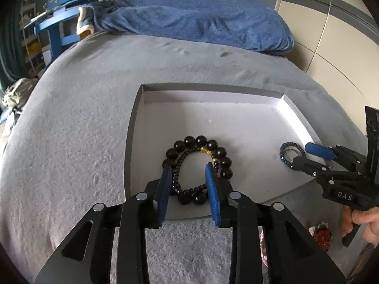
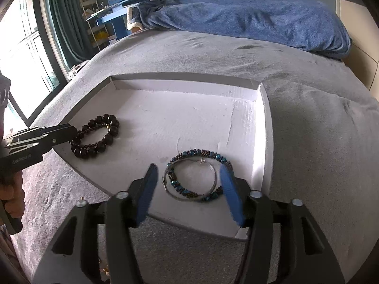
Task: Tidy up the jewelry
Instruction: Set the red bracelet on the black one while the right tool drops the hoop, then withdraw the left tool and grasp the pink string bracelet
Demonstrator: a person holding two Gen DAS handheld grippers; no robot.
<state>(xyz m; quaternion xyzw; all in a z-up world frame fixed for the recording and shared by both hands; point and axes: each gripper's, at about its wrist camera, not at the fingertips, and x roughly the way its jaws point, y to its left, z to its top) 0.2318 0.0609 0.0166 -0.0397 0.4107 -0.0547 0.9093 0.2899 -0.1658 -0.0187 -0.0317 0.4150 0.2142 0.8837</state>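
A shallow white tray (image 1: pixel 213 94) lies on the grey bed; it also shows in the right wrist view (image 2: pixel 184 82). Black bead bracelets (image 1: pixel 199 165) lie in its near left part, a big-bead one and a thin one together (image 2: pixel 97 139). My left gripper (image 1: pixel 188 168) is open, its blue pads on either side of them. A blue beaded bracelet with a thin silver hoop (image 2: pixel 196 175) lies in the near right part (image 1: pixel 290 153). My right gripper (image 2: pixel 188 168) is open around it, empty.
A blue blanket (image 1: pixel 194 21) lies heaped at the far end of the bed. A blue desk and shelves (image 1: pixel 61 19) stand beyond the bed at the left. More jewelry (image 1: pixel 322 234) lies on the bed near the right hand. A window (image 2: pixel 23 54) is at the left.
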